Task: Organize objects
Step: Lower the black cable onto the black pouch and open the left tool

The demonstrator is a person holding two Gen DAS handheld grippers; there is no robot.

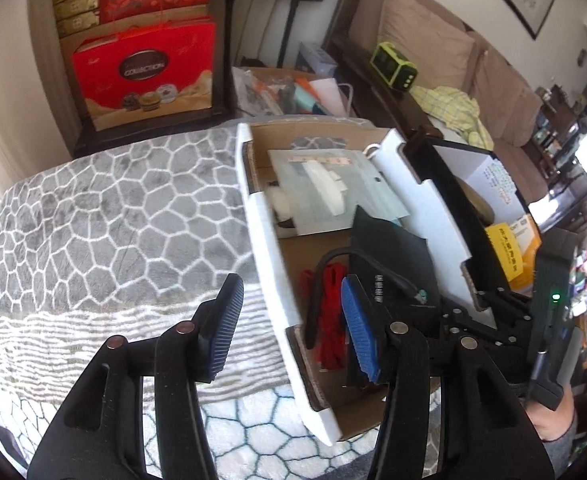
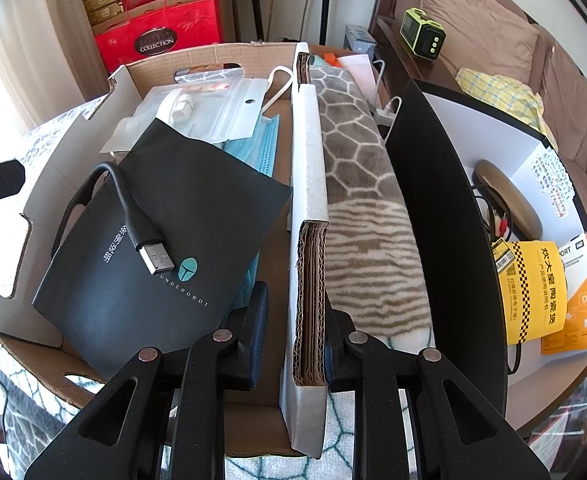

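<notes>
Right wrist view: right hand-held gripper (image 2: 289,344) clamped on box wall (image 2: 309,208). Booklet (image 2: 165,248) lies in box, cable (image 2: 133,216) on top. Left hand-held gripper (image 1: 291,332) released, nothing between pads, straddling box's other wall (image 1: 269,264) over blanket (image 1: 113,220).

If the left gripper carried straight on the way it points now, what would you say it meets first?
Probably the box's white near wall: the open left gripper straddles it, one finger over the blanket, the other inside above the red cord. Depth is unclear.
</notes>
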